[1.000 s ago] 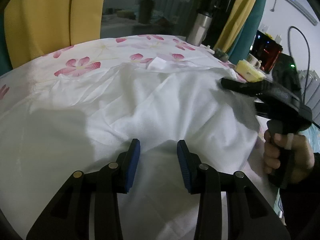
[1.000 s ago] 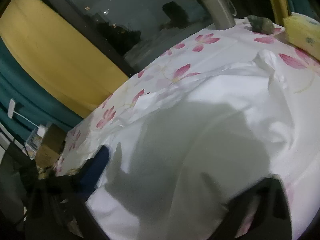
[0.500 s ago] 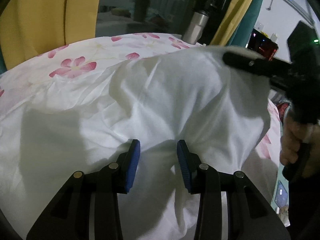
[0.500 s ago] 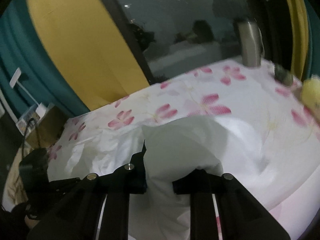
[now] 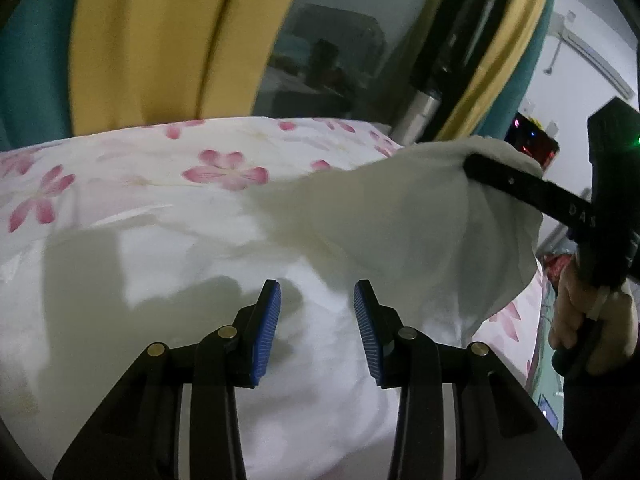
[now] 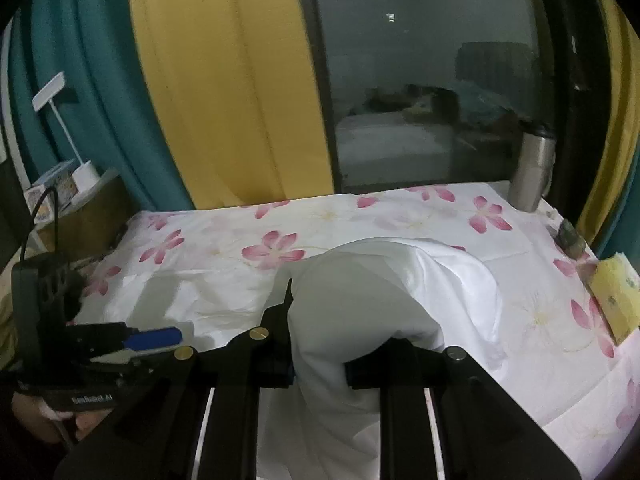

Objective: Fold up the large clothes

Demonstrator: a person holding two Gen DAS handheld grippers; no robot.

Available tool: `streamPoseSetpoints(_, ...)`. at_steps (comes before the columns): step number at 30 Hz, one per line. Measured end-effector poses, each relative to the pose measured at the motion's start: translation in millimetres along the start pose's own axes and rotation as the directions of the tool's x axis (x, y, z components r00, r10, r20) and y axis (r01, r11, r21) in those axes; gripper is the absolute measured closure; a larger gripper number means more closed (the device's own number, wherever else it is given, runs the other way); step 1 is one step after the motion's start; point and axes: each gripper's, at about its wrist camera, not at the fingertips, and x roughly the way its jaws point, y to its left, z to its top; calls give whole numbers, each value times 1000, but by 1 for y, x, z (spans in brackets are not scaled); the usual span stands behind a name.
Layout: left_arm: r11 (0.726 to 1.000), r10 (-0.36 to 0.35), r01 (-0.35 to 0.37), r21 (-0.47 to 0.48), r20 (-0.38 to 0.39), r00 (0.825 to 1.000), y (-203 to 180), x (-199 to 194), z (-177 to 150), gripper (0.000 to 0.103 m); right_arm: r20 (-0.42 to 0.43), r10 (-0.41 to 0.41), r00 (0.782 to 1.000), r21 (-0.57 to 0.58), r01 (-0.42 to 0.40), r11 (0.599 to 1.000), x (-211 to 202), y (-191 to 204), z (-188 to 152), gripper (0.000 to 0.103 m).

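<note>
Two grippers were over the table when I looked. My right gripper (image 6: 318, 364) had its jaws narrowed onto a bunched fold of the white garment (image 6: 360, 300); they had just been closing, and the cloth was pinched between them. From that grip the fabric rose in a rounded hump and draped back down onto the flowered tablecloth (image 6: 400, 216). In the left wrist view I saw the same gripper (image 5: 472, 168) from the side, its black finger lifting a corner of the garment (image 5: 380, 224) off the table so that the cloth hung from it like a small tent, with a hand (image 5: 592, 328) wrapped round the handle at the right edge.

My left gripper (image 5: 316, 320) held its blue pads (image 5: 266, 328) about half apart, with nothing pressed between them. It hovered just above the flat part of the garment, which spread white under and ahead of the jaws. In the right wrist view that gripper (image 6: 154, 338) showed at the left, one blue pad pointing in over the cloth's edge.

Most of the garment lay across the near and middle part of the table. A steel flask (image 6: 534, 172) stood at the far right corner by the dark window, well apart from the cloth, and a yellow box (image 6: 616, 296) sat at the right edge.
</note>
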Motion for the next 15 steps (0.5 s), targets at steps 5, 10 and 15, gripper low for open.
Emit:
streamPoseSetpoints(5,999,29,-28,-33,29,999,23,-20,-6,63,-7,-3,1000,-53,3,999,8,25,3,86)
streamPoseSetpoints(10,996,38,-33,-80,62,997,45,-42,-10,63,-33,10,999,-71,-12,997,21,49,0,86)
streamPoseSetpoints(15,994,53,-44,-104,87,995,62,-60,-15,63,-71,22,997,-109,-30,994,37,75,-8,86)
